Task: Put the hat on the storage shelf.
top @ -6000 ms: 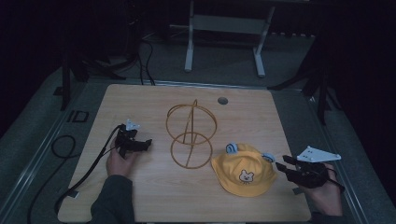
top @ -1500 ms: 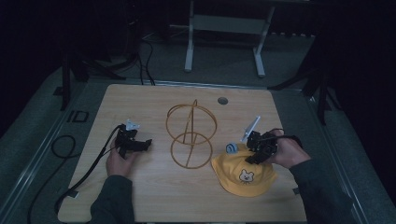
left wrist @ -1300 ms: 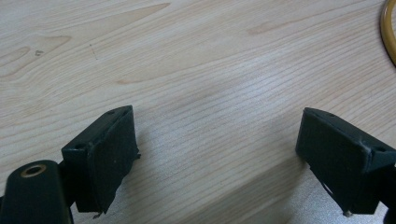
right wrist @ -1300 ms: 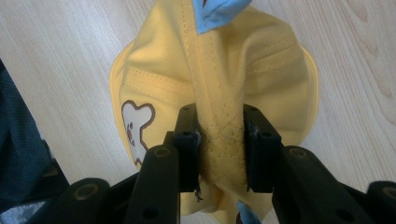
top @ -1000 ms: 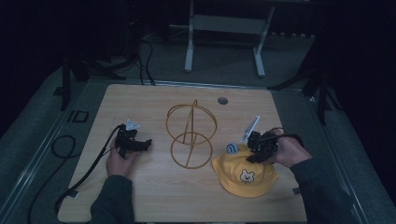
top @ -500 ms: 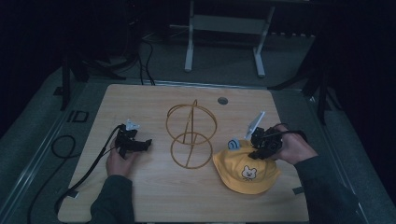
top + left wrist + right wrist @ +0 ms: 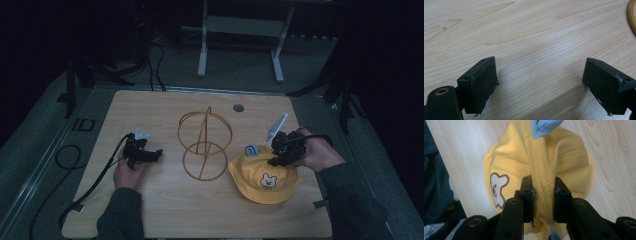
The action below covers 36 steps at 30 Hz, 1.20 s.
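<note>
A yellow child's hat [image 7: 265, 180] with a bear face and blue ears lies at the table's right front. My right gripper [image 7: 278, 156] is shut on a pinched fold of the hat's crown [image 7: 544, 192], and the fabric bunches up between the two black jaws. The hat's near side is lifted slightly off the wood. A gold wire stand [image 7: 204, 145] made of rings rises at the table's middle, left of the hat. My left gripper [image 7: 150, 154] rests open on the table at the left, and bare wood shows between its fingers [image 7: 481, 82].
The wooden table [image 7: 150, 210] has a round cable hole [image 7: 238, 107] at its back edge. A black cable [image 7: 95, 185] trails from the left gripper off the left front. A metal frame [image 7: 240, 35] stands on the floor behind the table.
The right gripper came in from the right edge, closed on the hat's crown, and has drawn it a little to the right and upward. The left gripper stayed put.
</note>
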Available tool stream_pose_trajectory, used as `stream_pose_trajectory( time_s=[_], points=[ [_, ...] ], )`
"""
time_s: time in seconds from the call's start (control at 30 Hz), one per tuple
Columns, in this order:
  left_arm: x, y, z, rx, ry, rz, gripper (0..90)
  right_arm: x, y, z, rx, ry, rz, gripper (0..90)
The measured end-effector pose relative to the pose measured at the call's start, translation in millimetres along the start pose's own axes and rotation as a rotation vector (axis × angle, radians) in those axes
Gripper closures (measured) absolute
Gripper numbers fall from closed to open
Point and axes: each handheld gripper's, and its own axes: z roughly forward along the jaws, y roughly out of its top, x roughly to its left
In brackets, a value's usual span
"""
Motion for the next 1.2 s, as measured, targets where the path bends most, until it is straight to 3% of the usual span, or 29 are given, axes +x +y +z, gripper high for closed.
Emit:
stream_pose_trajectory(
  time_s=[1.2],
  points=[
    [0.2,0.0,-0.1,0.002,0.000,0.002,12.3,-10.1,-2.3,-44.8,-0.066,-0.020,-0.013,74.3]
  ],
)
